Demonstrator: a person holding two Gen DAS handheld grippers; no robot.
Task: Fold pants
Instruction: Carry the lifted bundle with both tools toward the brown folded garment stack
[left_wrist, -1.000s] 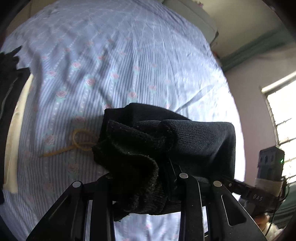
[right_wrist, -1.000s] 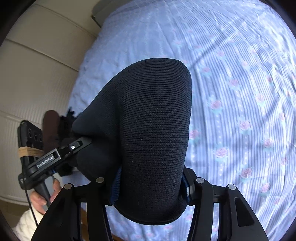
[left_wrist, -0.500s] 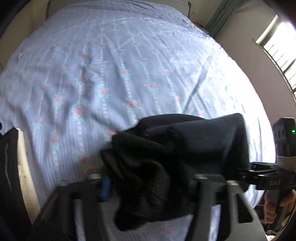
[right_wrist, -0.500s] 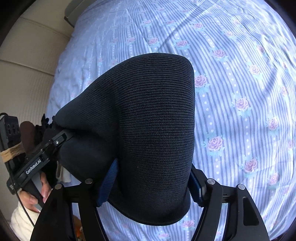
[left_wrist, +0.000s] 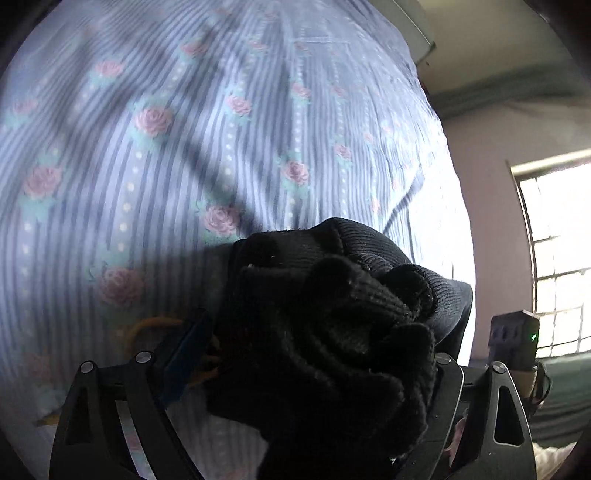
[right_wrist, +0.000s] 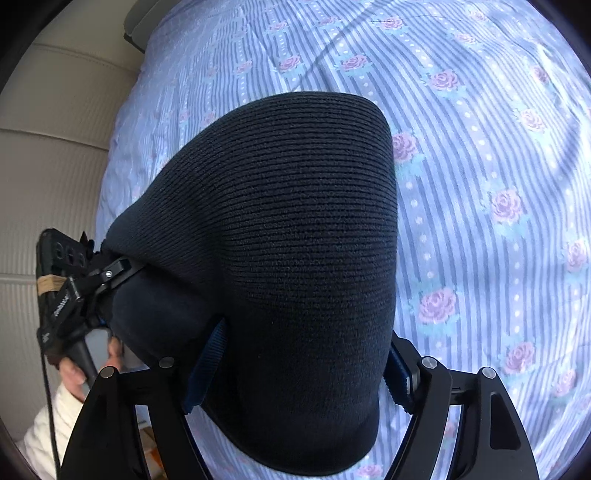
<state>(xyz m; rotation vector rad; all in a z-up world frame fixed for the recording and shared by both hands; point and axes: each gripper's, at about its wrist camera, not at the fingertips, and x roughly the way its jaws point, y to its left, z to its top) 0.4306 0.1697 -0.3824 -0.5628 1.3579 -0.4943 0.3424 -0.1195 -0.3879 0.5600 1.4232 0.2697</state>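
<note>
The black knit pants (left_wrist: 332, 332) are bunched into a thick bundle held between both grippers over the bed. My left gripper (left_wrist: 306, 373) is shut on the crumpled end of the pants. My right gripper (right_wrist: 299, 365) is shut on the smooth folded end of the pants (right_wrist: 288, 229), which fills the middle of the right wrist view. The left gripper also shows in the right wrist view (right_wrist: 92, 284) at the left, clamped on the far end. The right gripper's body shows at the right edge of the left wrist view (left_wrist: 513, 339).
A blue striped bedsheet with pink roses (left_wrist: 184, 147) covers the bed (right_wrist: 498, 166) under the pants. An orange rubber band (left_wrist: 155, 325) lies on the sheet by the left finger. A beige padded headboard (right_wrist: 48, 166) stands at the left. A bright window (left_wrist: 557, 258) is at the right.
Both grippers have carried the bundle across the bed and lower toward the sheet. The left wrist view has swung, and the rubber band is now close by the left finger.
</note>
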